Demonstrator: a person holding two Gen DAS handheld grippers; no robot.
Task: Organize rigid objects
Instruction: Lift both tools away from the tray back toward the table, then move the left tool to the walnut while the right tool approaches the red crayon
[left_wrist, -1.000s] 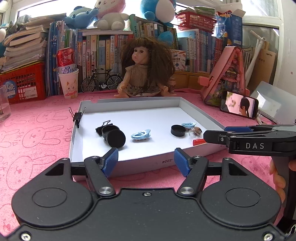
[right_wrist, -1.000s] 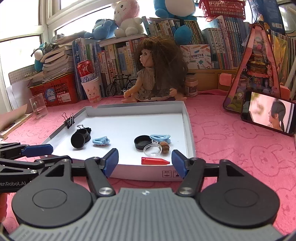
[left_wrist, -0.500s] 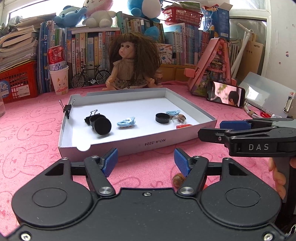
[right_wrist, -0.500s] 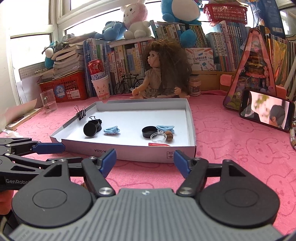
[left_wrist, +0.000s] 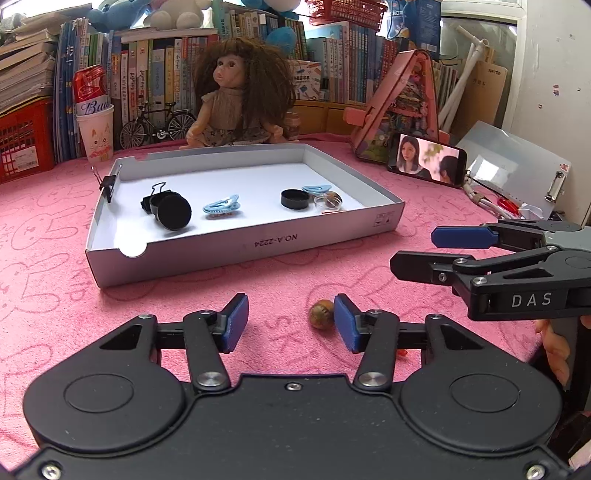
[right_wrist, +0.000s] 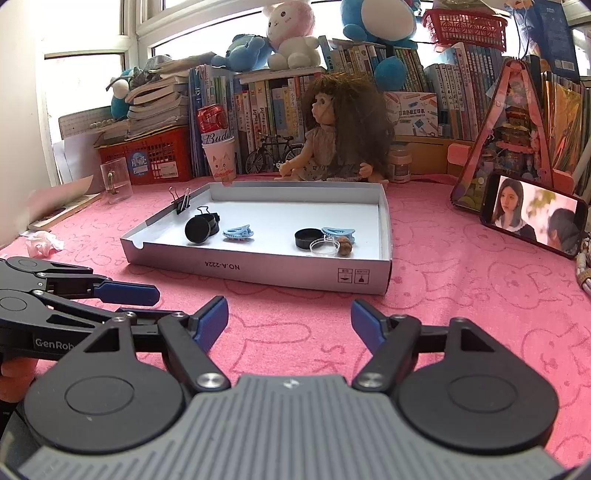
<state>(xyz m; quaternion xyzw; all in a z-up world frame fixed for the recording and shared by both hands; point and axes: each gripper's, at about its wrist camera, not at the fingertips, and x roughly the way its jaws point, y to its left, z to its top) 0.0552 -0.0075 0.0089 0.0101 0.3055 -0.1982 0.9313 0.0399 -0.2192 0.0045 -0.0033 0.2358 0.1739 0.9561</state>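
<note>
Walnut-like brown round nut (left_wrist: 320, 314) lies on pink cloth beside the spread left gripper (left_wrist: 290, 321), at its three o'clock pad; shift right, centre, then close gently, right gripper (right_wrist: 289, 320) also spread.

This is a home, most likely a child's room or study corner. A pink cloth (right_wrist: 461, 295) printed with rabbits covers the table. At 12 o'clock a row of books (right_wrist: 258, 110) lines the back, with plush toys (right_wrist: 291, 37) sitting on top of them. A long-haired doll (left_wrist: 236, 96) sits just in front of the books, and a toy bicycle (left_wrist: 159, 123) stands beside it at 11 o'clock. At 10 o'clock a beer can (left_wrist: 90, 92) rests in a paper cup (left_wrist: 96, 136), near a red crate (left_wrist: 22, 144) stacked with books. At 2 o'clock a phone (right_wrist: 532, 216) showing a video leans against a pink toy house (right_wrist: 513, 133). Daylight comes through a window (right_wrist: 85, 81) at 10 o'clock.
</note>
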